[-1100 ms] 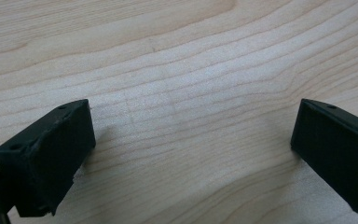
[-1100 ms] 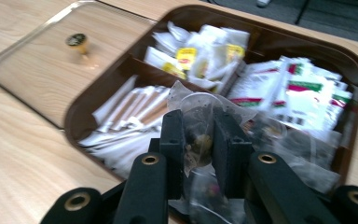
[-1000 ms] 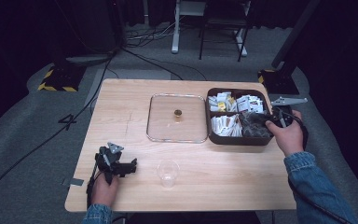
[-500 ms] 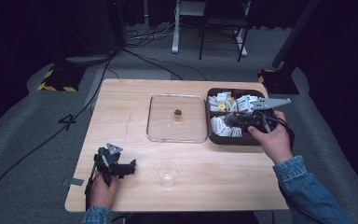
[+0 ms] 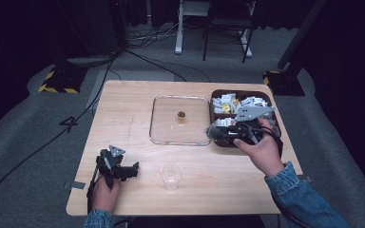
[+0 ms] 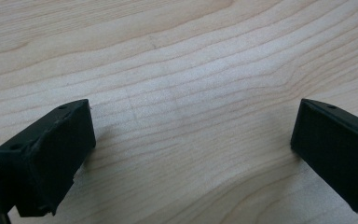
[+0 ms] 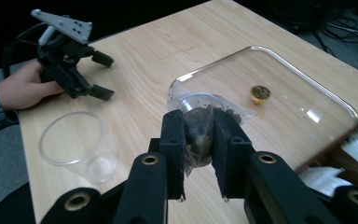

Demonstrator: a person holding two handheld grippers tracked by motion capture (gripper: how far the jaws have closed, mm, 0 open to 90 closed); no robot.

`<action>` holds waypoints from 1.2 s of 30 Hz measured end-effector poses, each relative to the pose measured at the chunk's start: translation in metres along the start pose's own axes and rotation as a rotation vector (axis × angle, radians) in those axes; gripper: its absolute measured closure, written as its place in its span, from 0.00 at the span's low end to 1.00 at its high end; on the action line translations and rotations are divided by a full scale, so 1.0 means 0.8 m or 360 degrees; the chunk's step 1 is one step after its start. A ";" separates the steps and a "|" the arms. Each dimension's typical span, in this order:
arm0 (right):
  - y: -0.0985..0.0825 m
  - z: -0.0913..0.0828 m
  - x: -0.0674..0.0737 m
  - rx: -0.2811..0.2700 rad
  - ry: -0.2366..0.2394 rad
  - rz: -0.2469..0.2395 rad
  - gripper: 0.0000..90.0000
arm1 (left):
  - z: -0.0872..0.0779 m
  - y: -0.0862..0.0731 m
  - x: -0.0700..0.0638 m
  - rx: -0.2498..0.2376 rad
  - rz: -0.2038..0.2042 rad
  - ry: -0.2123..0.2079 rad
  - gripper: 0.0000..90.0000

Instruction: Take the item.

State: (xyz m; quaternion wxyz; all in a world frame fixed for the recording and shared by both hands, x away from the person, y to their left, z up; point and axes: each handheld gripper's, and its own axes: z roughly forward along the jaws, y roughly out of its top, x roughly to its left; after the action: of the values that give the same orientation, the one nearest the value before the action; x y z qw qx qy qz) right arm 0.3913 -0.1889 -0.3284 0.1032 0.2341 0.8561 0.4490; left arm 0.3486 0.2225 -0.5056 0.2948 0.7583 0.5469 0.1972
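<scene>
My right gripper (image 7: pixel 198 122) is shut on a small clear packet (image 7: pixel 196 100) with dark contents. In the high view the right gripper (image 5: pixel 212 133) hovers at the right edge of a clear glass lid (image 5: pixel 164 124), which has a gold knob (image 5: pixel 181 115). A clear plastic cup (image 5: pixel 171 175) stands near the table's front edge, and in the right gripper view the cup (image 7: pixel 72 144) is below left of the packet. My left gripper (image 5: pixel 133 170) rests open on the wood at front left, left of the cup. Its jaws stand wide apart over bare wood, with nothing between the left gripper (image 6: pixel 191 140) fingertips.
A brown box (image 5: pixel 216 97) holding several white and yellow packets sits at the table's right side, just behind my right hand. The wooden table (image 5: pixel 123 109) is bare on its left half. Cables and stands lie on the floor beyond the far edge.
My right gripper has moved left from over the brown box toward the glass lid, carrying the clear packet. The left gripper has stayed put.
</scene>
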 end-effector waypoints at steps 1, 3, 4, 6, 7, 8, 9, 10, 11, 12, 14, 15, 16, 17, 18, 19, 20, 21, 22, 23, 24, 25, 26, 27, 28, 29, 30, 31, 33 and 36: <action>0.002 0.002 0.004 0.0002 0.0015 -0.0012 0.84 | -0.001 -0.001 0.000 -0.0002 -0.0005 0.0002 0.00; 0.008 0.007 0.012 -0.0001 0.0051 -0.0039 0.84 | -0.002 -0.002 0.000 0.0000 0.0001 0.0002 0.00; 0.009 0.009 0.014 -0.0003 0.0057 -0.0046 0.84 | -0.002 -0.003 0.000 -0.0001 0.0000 -0.0001 0.00; 0.013 0.014 0.023 -0.0002 0.0096 -0.0068 0.84 | -0.003 -0.004 0.001 0.0002 0.0004 -0.0004 0.00; 0.013 0.014 0.023 -0.0002 0.0096 -0.0068 0.84 | -0.003 -0.004 0.001 0.0002 0.0004 -0.0004 0.00; 0.017 0.020 0.031 0.0002 0.0134 -0.0080 0.84 | -0.004 -0.005 0.001 0.0001 0.0005 -0.0007 0.00; 0.018 0.023 0.034 0.0000 0.0146 -0.0083 0.84 | -0.004 -0.005 0.001 0.0000 0.0006 -0.0007 0.00; 0.019 0.026 0.037 -0.0002 0.0162 -0.0089 0.84 | -0.005 -0.005 0.001 0.0001 0.0011 -0.0007 0.00; 0.020 0.028 0.040 0.0001 0.0179 -0.0091 0.84 | -0.005 -0.006 0.001 0.0000 0.0011 -0.0013 0.00; 0.021 0.031 0.043 0.0004 0.0191 -0.0093 0.84 | -0.005 -0.006 0.001 -0.0001 0.0011 -0.0012 0.00; 0.022 0.034 0.046 0.0007 0.0206 -0.0096 0.84 | -0.005 -0.006 0.001 -0.0001 0.0011 -0.0012 0.00; 0.023 0.037 0.049 0.0010 0.0217 -0.0102 0.84 | -0.005 -0.005 0.001 -0.0001 0.0012 -0.0011 0.00; 0.024 0.040 0.053 0.0014 0.0228 -0.0108 0.84 | -0.005 -0.006 0.001 0.0000 0.0011 -0.0013 0.00; 0.024 0.041 0.055 0.0015 0.0237 -0.0111 0.84 | -0.005 -0.006 0.001 -0.0001 0.0009 -0.0010 0.00; 0.025 0.045 0.058 0.0017 0.0251 -0.0112 0.84 | -0.005 -0.005 0.001 0.0001 0.0014 -0.0012 0.00; 0.025 0.046 0.060 0.0017 0.0258 -0.0114 0.84 | -0.005 -0.005 0.002 0.0000 0.0016 -0.0009 0.00; 0.025 0.050 0.064 0.0021 0.0278 -0.0119 0.84 | -0.005 -0.005 0.001 0.0001 0.0014 -0.0012 0.00; 0.025 0.050 0.064 0.0021 0.0278 -0.0119 0.84 | -0.005 -0.005 0.001 -0.0001 0.0009 -0.0010 0.00; 0.025 0.056 0.070 0.0026 0.0305 -0.0122 0.84 | -0.005 -0.005 0.001 -0.0001 0.0010 -0.0009 0.00; 0.025 0.056 0.070 0.0026 0.0305 -0.0122 0.84 | -0.005 -0.005 0.001 -0.0001 0.0010 -0.0009 0.00; 0.025 0.058 0.072 0.0028 0.0312 -0.0122 0.84 | -0.005 -0.005 0.001 -0.0001 0.0008 -0.0010 0.00; 0.024 0.061 0.075 0.0034 0.0329 -0.0124 0.84 | -0.005 -0.005 0.001 0.0001 0.0015 -0.0007 0.00; 0.024 0.064 0.077 0.0038 0.0336 -0.0126 0.84 | -0.005 -0.005 0.002 0.0002 0.0017 -0.0006 0.00; 0.023 0.069 0.081 0.0048 0.0359 -0.0125 0.84 | -0.004 -0.005 0.001 0.0001 0.0012 -0.0010 0.00; 0.022 0.071 0.083 0.0055 0.0365 -0.0126 0.84 | -0.004 -0.005 0.001 0.0002 0.0010 -0.0012 0.00; 0.021 0.074 0.085 0.0060 0.0373 -0.0127 0.84 | -0.004 -0.005 0.001 0.0002 0.0010 -0.0012 0.00; 0.021 0.076 0.086 0.0066 0.0379 -0.0132 0.84 | -0.004 -0.005 0.001 0.0002 0.0010 -0.0012 0.00; 0.020 0.079 0.087 0.0072 0.0385 -0.0132 0.84 | -0.004 -0.005 0.001 0.0001 0.0012 -0.0012 0.00; 0.018 0.084 0.090 0.0090 0.0397 -0.0134 0.84 | -0.004 -0.005 0.001 0.0002 0.0015 -0.0012 0.00; 0.015 0.091 0.094 0.0104 0.0410 -0.0143 0.84 | -0.004 -0.005 0.001 0.0001 0.0011 -0.0012 0.00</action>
State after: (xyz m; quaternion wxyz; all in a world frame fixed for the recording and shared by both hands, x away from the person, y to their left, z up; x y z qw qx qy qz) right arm 0.3575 -0.0934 -0.3580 0.0048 0.1393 0.8861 0.4420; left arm 0.3443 0.2250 -0.5057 0.2958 0.7611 0.5433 0.1951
